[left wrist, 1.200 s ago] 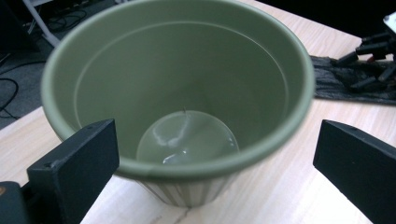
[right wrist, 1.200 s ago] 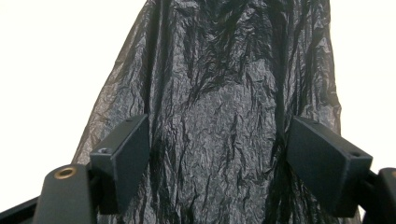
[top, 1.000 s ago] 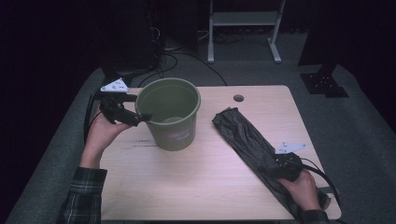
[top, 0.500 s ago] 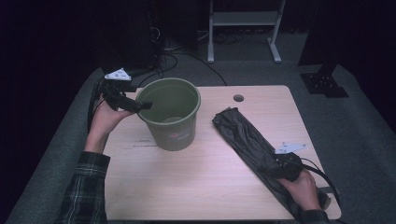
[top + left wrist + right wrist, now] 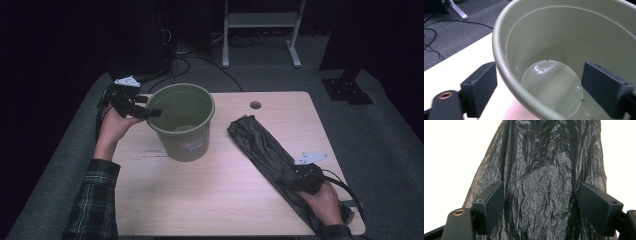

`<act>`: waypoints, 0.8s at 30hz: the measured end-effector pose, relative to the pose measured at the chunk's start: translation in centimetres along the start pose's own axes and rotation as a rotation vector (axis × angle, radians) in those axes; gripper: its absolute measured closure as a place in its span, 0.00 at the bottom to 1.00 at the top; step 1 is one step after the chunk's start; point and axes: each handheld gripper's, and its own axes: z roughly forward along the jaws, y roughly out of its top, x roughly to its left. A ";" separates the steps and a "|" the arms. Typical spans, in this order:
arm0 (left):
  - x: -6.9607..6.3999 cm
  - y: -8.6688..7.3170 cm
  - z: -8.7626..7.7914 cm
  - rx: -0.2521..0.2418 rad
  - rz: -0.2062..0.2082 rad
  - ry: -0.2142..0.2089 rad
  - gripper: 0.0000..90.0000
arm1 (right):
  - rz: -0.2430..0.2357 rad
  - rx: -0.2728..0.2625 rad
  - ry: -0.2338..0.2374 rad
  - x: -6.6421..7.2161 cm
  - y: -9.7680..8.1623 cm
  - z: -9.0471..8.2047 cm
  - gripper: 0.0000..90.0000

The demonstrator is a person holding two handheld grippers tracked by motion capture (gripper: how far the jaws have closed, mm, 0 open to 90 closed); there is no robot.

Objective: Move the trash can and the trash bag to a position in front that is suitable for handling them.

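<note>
Dark room, pale wooden table mid-frame, grey floor around. Green bucket upright at centre-left of table, empty inside. Left gripper at bucket's left rim, jaws spread, one outside wall, one inside, straddling rim without clamping it. Black plastic bag lies crumpled, running diagonally toward lower right. Right gripper low over bag's near end, jaws wide apart either side of bag.

Bucket stands on the table, left of centre. Plastic bag lies to its right, stretched toward the near right corner. Left gripper straddles the bucket's left rim; right gripper over the bag's near end.
</note>
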 end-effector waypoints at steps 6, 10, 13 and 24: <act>0.5 -0.2 -0.2 0.017 -0.009 0.038 0.35 | 0.001 0.000 0.000 0.0 0.0 0.0 0.23; 0.7 -0.3 0.1 0.042 -0.021 0.044 0.45 | 0.001 0.001 0.000 0.0 0.0 0.0 0.23; 0.5 -0.2 0.3 0.042 -0.022 0.060 0.48 | 0.001 0.000 0.000 0.0 0.0 0.0 0.23; -0.6 0.5 0.8 0.049 0.014 0.013 0.78 | 0.001 0.000 0.000 0.0 0.0 0.0 0.23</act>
